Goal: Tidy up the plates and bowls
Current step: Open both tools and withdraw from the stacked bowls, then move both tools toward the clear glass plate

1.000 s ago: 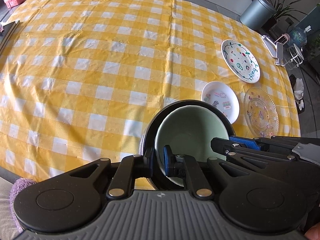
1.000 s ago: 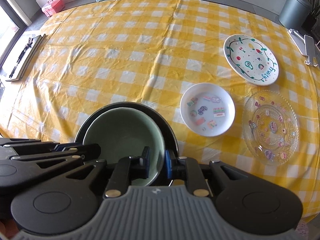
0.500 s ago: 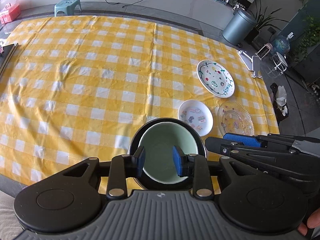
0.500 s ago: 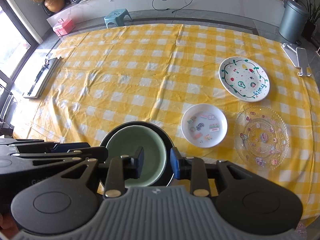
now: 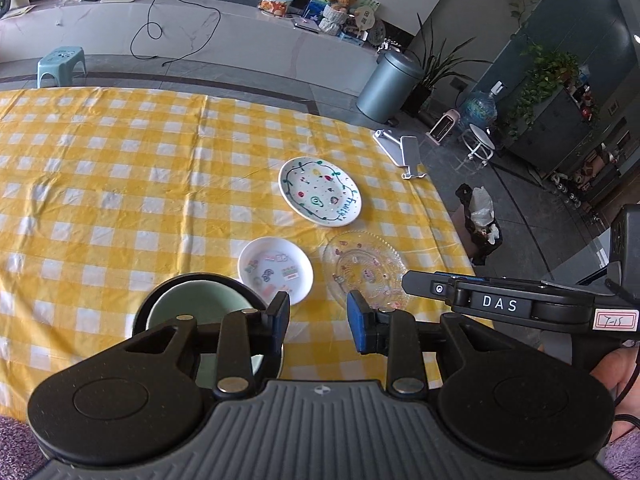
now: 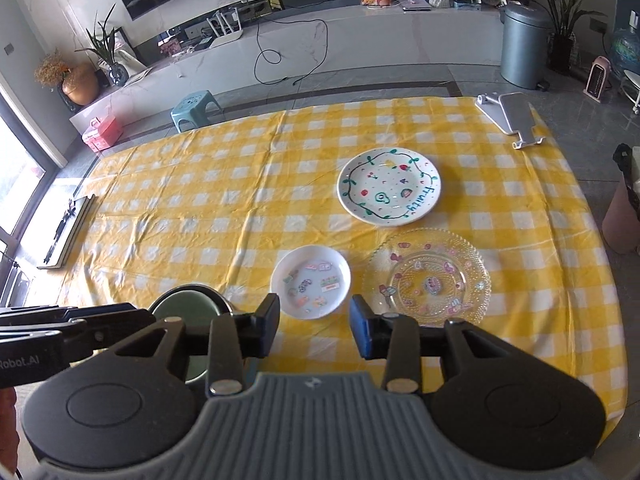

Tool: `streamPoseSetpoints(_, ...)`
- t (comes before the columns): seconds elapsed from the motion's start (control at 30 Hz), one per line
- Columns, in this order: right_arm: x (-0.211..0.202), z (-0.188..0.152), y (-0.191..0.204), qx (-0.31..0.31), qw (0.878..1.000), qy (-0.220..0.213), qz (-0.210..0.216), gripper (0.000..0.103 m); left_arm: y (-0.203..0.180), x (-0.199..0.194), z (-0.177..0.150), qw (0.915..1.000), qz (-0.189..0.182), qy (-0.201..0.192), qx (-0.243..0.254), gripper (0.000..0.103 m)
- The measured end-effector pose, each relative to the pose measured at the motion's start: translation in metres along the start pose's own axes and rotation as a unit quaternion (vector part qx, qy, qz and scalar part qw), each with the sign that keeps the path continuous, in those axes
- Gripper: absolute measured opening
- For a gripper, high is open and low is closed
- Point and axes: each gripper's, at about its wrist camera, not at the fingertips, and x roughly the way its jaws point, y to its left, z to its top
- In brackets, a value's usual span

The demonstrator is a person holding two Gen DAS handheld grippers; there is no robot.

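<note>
Gleaming round ribbed glass plate (image 6: pixel 427 276)

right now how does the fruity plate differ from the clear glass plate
The fruity plate is opaque white with a smooth rim and a hand-drawn green vine; the clear glass plate is see-through, bead-textured and dotted with stickers. The fruity plate lies farther from the grippers. Both are round, empty and flat on the tablecloth.

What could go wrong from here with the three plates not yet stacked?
1. The clear glass plate with stickers lies flat on the yellow checked tablecloth near the table's edge; a slipped pinch on its thin rim might push it off.
2. The small white sticker plate sits close beside the green bowl nested in the black bowl, so reaching in may knock that stack.
</note>
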Motion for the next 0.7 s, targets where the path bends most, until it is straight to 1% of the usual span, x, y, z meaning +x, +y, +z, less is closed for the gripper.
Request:
streamPoseSetpoints(0.13,0.002,-0.009,-0.040,0.037,0.999,-0.013,-0.009,0.038,-0.021,0.024,-0.006,0.9999,-0.008,-0.011,0.008,0.035)
streamPoseSetpoints(0.33,0.013,-0.023,-0.094,0.085,0.995,-0.051,-0.017,0.038,-0.039,0.070,-0.013,0.9998,-0.006,-0.017,0.005,0.035)
streamPoseSetpoints(0.43,0.026,-0.031,-0.121,0.118,0.991,-0.063,-0.021,0.037,-0.040,0.093,-0.014,0.9998,0.000,-0.018,0.006,0.035)
streamPoseSetpoints(0.53,0.044,-0.039,-0.143,0.155,0.986,-0.058,-0.022,0.029,-0.038,0.115,-0.017,0.9997,0.013,-0.017,0.009,0.035)
streamPoseSetpoints(0.6,0.056,-0.043,-0.156,0.179,0.982,-0.059,-0.011,0.027,-0.033,0.127,-0.017,0.9997,0.018,-0.015,-0.007,0.035)
streamPoseSetpoints(0.67,0.066,-0.044,-0.164,0.190,0.980,-0.063,-0.011,0.026,-0.027,0.140,-0.016,0.9994,0.023,-0.010,-0.024,0.035)
streamPoseSetpoints(0.7,0.073,-0.045,-0.168,0.197,0.978,-0.066,-0.011,0.026,-0.026,0.148,-0.016,0.9993,0.029,-0.007,-0.023,0.035)
